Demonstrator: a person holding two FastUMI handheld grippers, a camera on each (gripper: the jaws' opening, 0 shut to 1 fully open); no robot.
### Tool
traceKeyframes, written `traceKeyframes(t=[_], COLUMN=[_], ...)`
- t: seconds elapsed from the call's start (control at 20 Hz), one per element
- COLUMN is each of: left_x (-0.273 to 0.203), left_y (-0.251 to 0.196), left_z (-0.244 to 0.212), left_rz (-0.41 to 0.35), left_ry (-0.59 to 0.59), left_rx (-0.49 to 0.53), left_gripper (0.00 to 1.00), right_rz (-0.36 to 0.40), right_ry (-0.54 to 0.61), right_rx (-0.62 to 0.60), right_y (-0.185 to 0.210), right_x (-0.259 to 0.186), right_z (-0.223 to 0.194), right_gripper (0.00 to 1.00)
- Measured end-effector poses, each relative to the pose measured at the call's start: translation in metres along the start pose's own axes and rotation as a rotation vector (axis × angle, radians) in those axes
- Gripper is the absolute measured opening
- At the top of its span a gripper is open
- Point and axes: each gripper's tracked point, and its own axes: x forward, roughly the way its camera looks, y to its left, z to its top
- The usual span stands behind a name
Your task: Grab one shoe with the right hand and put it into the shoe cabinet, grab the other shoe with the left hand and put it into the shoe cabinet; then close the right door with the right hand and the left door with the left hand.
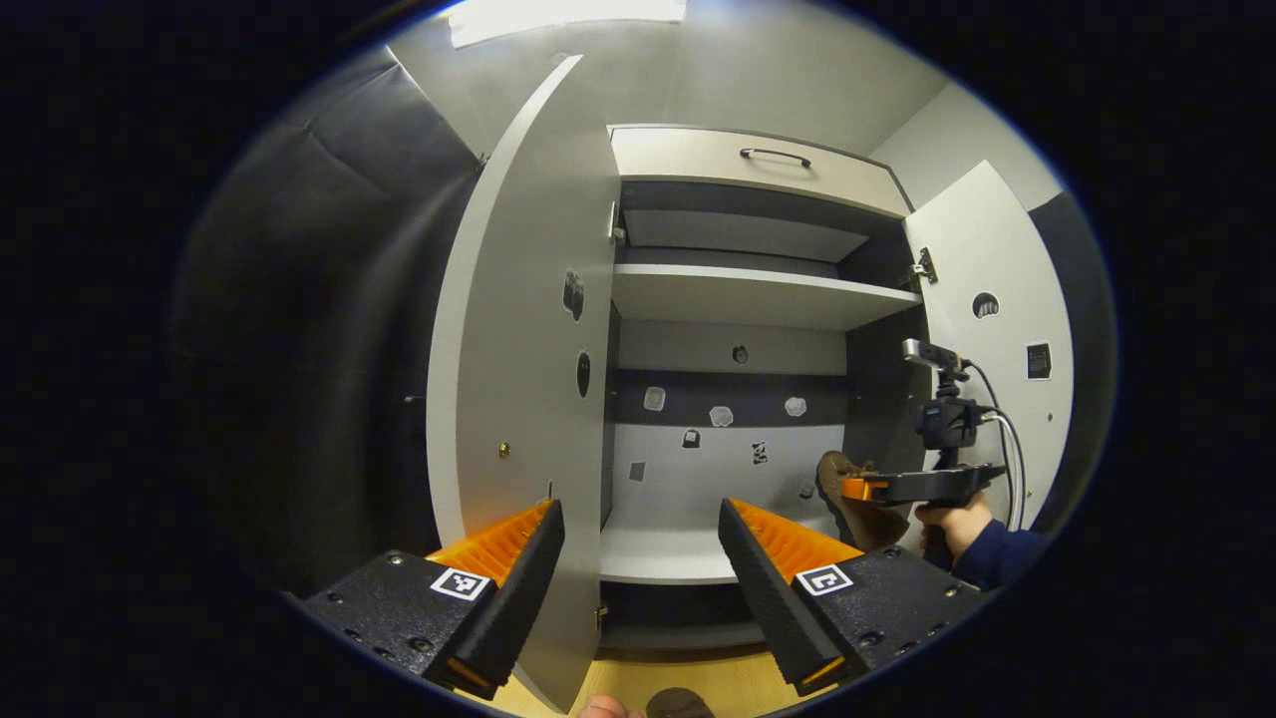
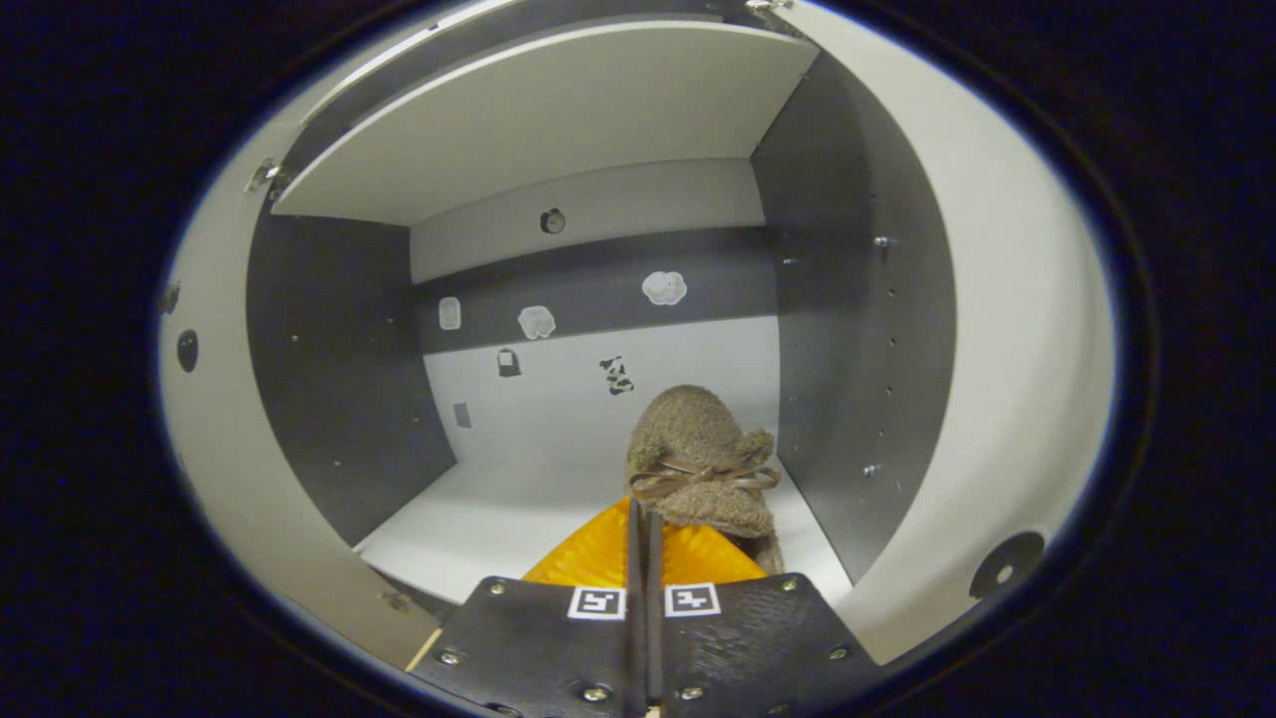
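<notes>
In the left gripper view we read L to R: left door (image 1: 518, 399) swung wide, then the left gripper (image 1: 638, 578) w/ jaws spread apart, nothing between them, aimed at the shoe cabinet (image 1: 743, 299) interior. Lower shelf (image 1: 663, 553) sits straight ahead. Further R, the right gripper (image 1: 865, 489) is held by a hand (image 1: 957, 524) w/ the brown shoe (image 1: 857, 504) at its tip, just inside the cabinet opening; right door (image 1: 987, 339) open beyond.

In the right gripper view, the right gripper (image 2: 638, 543) has fingers pressed nearly together, clenched on the shoe's (image 2: 703, 459) heel edge. Shoe is furry w/ a bow, over the lower shelf (image 2: 498, 519), near the R side wall (image 2: 847, 329). We cannot tell whether it touches the shelf.
</notes>
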Motion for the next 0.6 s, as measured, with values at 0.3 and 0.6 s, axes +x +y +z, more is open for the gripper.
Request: traceKeyframes(t=[0.3, 0.6], left_x=[0.001, 0.001], left_y=[0.001, 0.001], left_z=[-0.001, 0.0], left_rz=[0.009, 0.016], left_ry=[0.009, 0.012], left_rx=[0.012, 0.003], left_gripper=[0.95, 0.95], right_rz=[-0.009, -0.02], right_ry=[0.074, 0.123], right_rx=[0.006, 0.014], right_y=[0.004, 0.013], right_x=[0.06, 0.085], right_z=[-0.018, -0.043], right_gripper=[0.0, 0.0])
